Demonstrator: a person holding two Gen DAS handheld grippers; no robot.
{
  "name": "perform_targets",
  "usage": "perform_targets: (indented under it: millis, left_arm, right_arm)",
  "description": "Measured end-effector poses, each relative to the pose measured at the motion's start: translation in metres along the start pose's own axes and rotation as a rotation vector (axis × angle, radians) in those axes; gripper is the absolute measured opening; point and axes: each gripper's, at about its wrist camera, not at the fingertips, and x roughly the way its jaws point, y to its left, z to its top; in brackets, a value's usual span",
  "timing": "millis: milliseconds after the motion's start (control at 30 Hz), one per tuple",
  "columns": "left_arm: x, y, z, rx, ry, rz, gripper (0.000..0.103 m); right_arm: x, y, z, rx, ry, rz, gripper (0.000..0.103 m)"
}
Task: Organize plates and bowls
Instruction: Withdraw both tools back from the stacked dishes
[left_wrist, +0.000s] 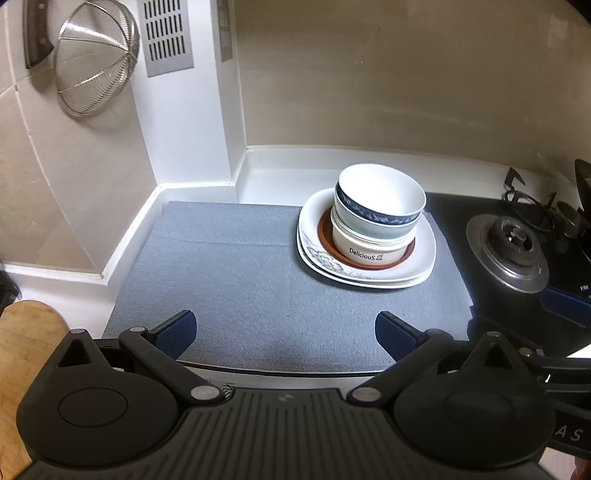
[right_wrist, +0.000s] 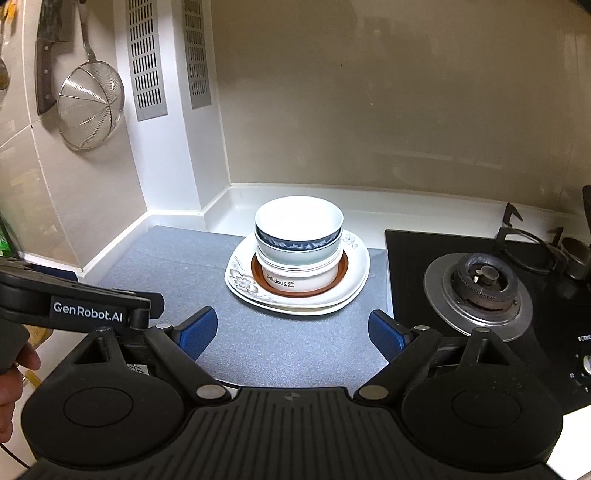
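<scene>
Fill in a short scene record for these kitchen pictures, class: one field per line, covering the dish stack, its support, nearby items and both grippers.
Top of stack: white bowl with blue patterned band
Below it: white bowl printed "Delicious"
Under the bowls: brown-rimmed round plate
Base: white squarish floral plates
Support: grey mat
Right of mat: black gas hob burner
On wall: wire mesh strainer
Left gripper: open, empty
Right gripper: open, empty

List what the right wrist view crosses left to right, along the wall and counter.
Knife → strainer → vents → dish stack → burner
</scene>
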Motion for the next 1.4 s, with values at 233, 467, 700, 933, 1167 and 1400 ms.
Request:
perform_targets:
  millis: [233, 467, 700, 933, 1167, 1400]
  left_arm:
    - [-0.009, 0.001, -0.003, 0.016, -0.068, 0.038, 0.103]
    - [-0.009, -0.014, -0.001, 0.113, -0.075, 0.096, 0.103]
    - [-0.001, -0.016, -0.002, 0.129, -0.016, 0.027, 0.103]
    - [0.005, -0.011, 0.001, 0.097, 0.000, -0.021, 0.103]
    - [0.008, -0.010, 0.004, 0.108, 0.002, -0.007, 0.103]
    - [0.015, -0.005, 0.005, 0.092, 0.030, -0.022, 0.103]
  right_arm:
    - [-0.008, 0.000, -0.003, 0.001, -0.007, -0.019, 0.091]
    - [-0.014, -0.004, -0.004, 0.001, -0.025, -0.049, 0.093]
    - [-0.011, -0.005, -0.008, 0.007, 0.000, -0.072, 0.093]
    - [-0.006, -0.005, -0.008, 0.007, 0.019, -0.087, 0.093]
    - [0.001, -0.001, -0.007, -0.008, 0.023, -0.105, 0.093]
    - [0.008, 0.000, -0.008, -0.014, 0.016, -0.118, 0.095]
